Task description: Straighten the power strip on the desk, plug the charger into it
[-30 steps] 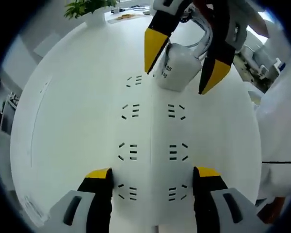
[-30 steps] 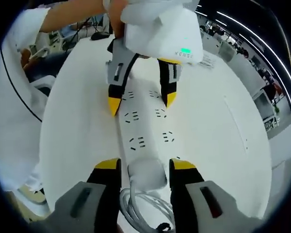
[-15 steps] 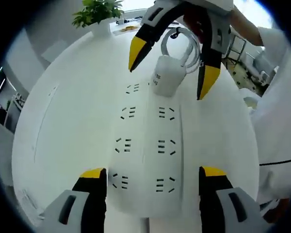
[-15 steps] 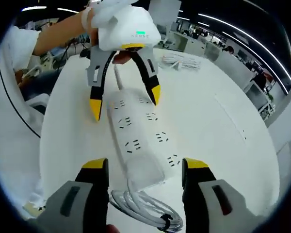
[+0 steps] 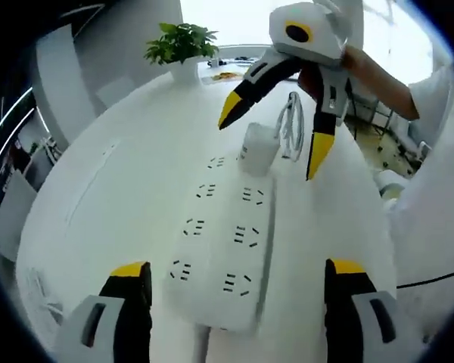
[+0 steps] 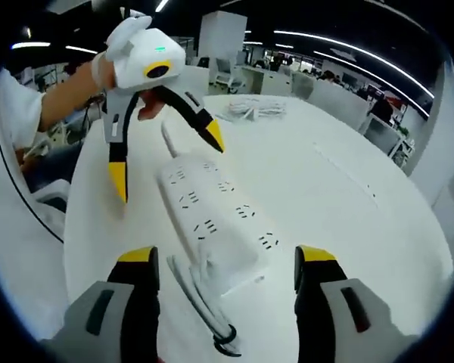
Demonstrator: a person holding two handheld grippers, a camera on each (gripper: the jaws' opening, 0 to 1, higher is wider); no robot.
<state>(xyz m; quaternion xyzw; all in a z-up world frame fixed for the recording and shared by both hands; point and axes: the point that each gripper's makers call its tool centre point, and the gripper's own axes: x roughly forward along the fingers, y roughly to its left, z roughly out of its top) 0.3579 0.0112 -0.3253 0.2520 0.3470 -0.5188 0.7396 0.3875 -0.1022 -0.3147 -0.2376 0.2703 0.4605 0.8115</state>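
Lying on the desk, the power strip holds the charger between both spread, empty grippers.

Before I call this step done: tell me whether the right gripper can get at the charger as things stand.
Probably yes. The right gripper hangs open above the charger, which stands in the power strip at its far end; nothing lies between its fingers and the charger.
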